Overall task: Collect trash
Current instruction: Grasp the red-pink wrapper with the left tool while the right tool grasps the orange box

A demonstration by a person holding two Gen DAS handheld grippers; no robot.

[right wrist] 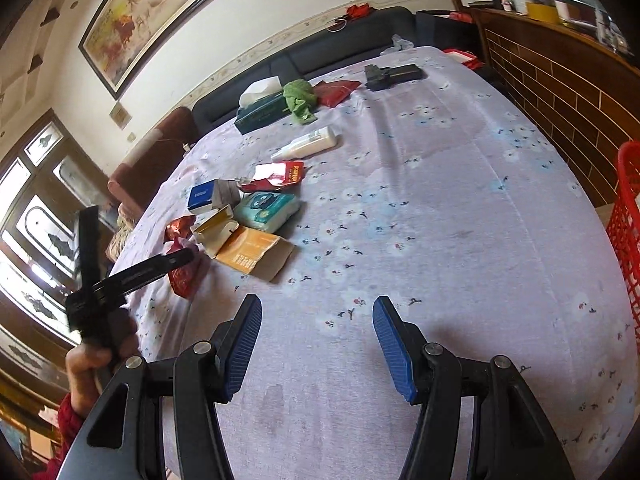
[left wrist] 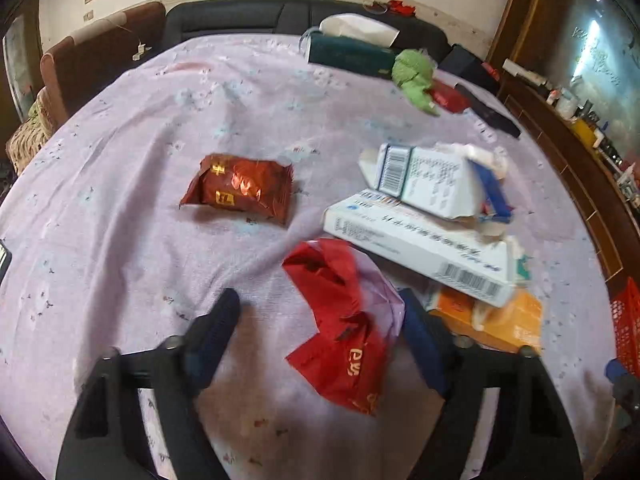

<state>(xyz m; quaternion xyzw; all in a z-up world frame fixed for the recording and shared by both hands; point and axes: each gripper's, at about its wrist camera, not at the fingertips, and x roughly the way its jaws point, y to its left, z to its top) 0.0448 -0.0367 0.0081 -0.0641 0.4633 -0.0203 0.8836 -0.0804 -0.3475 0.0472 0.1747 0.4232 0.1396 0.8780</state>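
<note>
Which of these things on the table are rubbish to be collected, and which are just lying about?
Rubbish, probably:
crumpled red wrapper between the left gripper fingers
red foil packet
torn white cartons
orange box
red basket, perhaps for the trash

Just lying about, probably:
tissue box
green cloth
white bottle
</note>
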